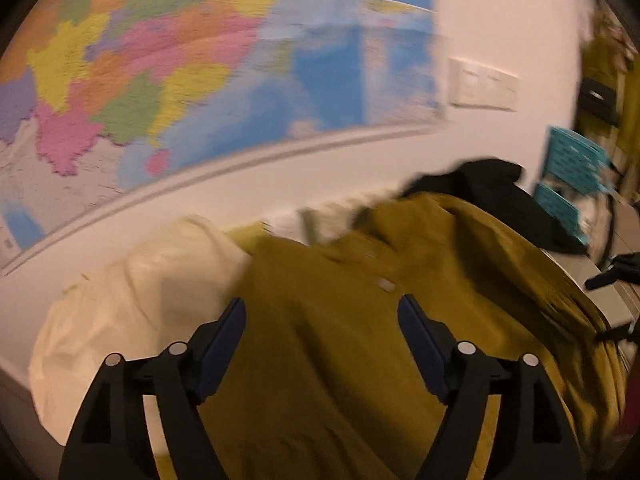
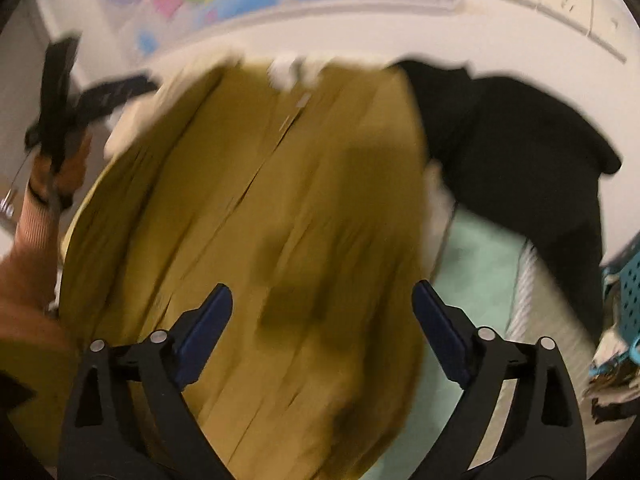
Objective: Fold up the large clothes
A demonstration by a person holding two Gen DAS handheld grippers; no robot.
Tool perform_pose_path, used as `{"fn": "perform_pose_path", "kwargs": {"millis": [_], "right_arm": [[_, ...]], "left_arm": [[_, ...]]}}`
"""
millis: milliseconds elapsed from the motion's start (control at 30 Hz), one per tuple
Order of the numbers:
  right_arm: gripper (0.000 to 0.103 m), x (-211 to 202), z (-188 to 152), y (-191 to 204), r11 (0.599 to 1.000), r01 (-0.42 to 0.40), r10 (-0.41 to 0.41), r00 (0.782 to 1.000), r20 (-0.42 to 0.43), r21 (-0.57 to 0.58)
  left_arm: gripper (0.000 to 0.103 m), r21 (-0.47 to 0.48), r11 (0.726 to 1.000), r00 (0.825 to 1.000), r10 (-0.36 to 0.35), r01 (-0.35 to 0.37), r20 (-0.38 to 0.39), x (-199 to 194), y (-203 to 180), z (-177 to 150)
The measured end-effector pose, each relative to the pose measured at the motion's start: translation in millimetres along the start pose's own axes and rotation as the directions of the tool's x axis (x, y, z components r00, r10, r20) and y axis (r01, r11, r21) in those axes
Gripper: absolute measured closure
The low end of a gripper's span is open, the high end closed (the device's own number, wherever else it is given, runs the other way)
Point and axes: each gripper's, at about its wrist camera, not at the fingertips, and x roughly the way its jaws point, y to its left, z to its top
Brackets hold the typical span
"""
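We hold both the left gripper (image 1: 322, 312) and right gripper (image 2: 322, 300) wide apart, gripping nothing, above the mustard shirt (image 2: 260, 220) spread on the table between cream cloth (image 1: 140, 292) and black garment (image 2: 520, 152), likely freeing it to lie flat.

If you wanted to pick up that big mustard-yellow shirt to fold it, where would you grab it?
Probably by the long right edge of the mustard-yellow button-front shirt, beside the black garment. That edge lies free over the pale green sheet, so the open right gripper could come from that side and pinch it. The picture is blurred, so this is a guess.
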Motion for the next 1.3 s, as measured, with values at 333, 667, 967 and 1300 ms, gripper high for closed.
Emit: {"fn": "perform_pose_path", "kwargs": {"millis": [333, 667, 967, 1300], "right_arm": [[0.091, -62, -9, -38, 0.990, 0.069, -0.088, 0.983, 0.162, 0.119], [0.072, -53, 9, -182, 0.875, 0.229, -0.306, 0.945, 0.119, 0.427], [0.027, -45, -22, -177, 0.834, 0.246, -0.372, 0.912, 0.174, 0.494], [0.017, -73, -8, -111, 0.924, 0.158, -0.286, 0.890, 0.355, 0.348]], "left_arm": [[0.026, 0.051, 0.999, 1.000, -0.009, 0.009, -0.011, -11, -25, -39], [0.025, -0.025, 1.000, 0.997, 0.011, -0.013, -0.081, -31, 7, -81], [0.017, -0.063, 0.996, 0.987, -0.074, 0.066, -0.145, -69, 1, -139], [0.099, 0.050, 0.998, 0.981, 0.058, -0.049, -0.188, -69, -30, -159]]}}
